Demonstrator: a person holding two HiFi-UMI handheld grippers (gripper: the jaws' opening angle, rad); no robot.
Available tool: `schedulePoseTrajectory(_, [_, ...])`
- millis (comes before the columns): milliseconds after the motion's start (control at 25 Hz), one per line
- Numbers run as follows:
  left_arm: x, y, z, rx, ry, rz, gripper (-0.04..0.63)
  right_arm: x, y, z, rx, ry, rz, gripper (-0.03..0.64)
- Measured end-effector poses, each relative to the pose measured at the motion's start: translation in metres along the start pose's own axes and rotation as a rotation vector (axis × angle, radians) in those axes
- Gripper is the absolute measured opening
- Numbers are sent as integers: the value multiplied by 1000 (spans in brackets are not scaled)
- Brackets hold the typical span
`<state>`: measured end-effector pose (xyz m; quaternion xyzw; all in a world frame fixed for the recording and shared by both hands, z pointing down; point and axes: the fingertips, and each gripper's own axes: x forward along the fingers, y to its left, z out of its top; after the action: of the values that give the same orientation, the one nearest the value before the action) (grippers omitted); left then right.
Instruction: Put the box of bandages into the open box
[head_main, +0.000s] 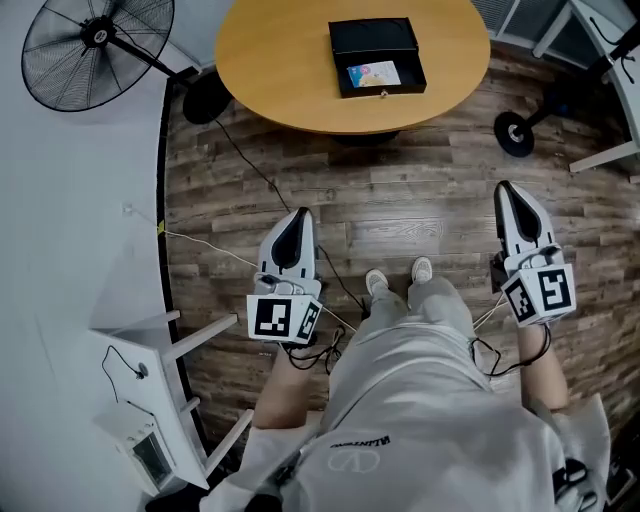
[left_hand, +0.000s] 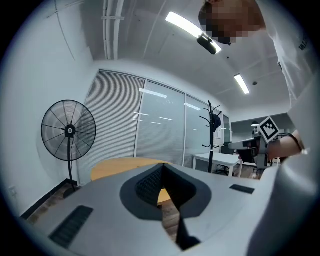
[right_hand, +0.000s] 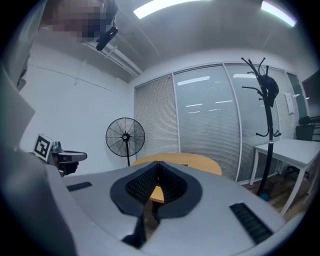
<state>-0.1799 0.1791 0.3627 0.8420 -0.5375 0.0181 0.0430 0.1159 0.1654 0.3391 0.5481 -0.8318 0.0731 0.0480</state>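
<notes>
Though the box of bandages (head_main: 373, 74) sits in the open box (head_main: 375, 38), I'm well back from the counter (head_main: 270, 70).
My left hand-held gripper (head_main: 303, 213) and right hand-held gripper (head_main: 503, 187): jaws together, empty.

Print on box of bandages (head_main: 373, 73) — too tiny; fan (head_main: 98, 52) and table (head_main: 280, 85) tops — off-frame.
</notes>
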Motion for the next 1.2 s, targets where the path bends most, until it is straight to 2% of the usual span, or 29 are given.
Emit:
schedulePoseTrajectory(320, [6, 1, 16, -13, -36, 56, 8, -7, -21, 8, 5, -2, -27, 17])
schedulePoseTrajectory(560, [17, -15, 25, 2, -49, 44, 7, -8, -30, 15, -18, -6, -15, 17])
schedulePoseTrajectory(1200, [32, -44, 31, 18, -49, 12, 8, -16, -52, 19, 0, -16, -1, 17])
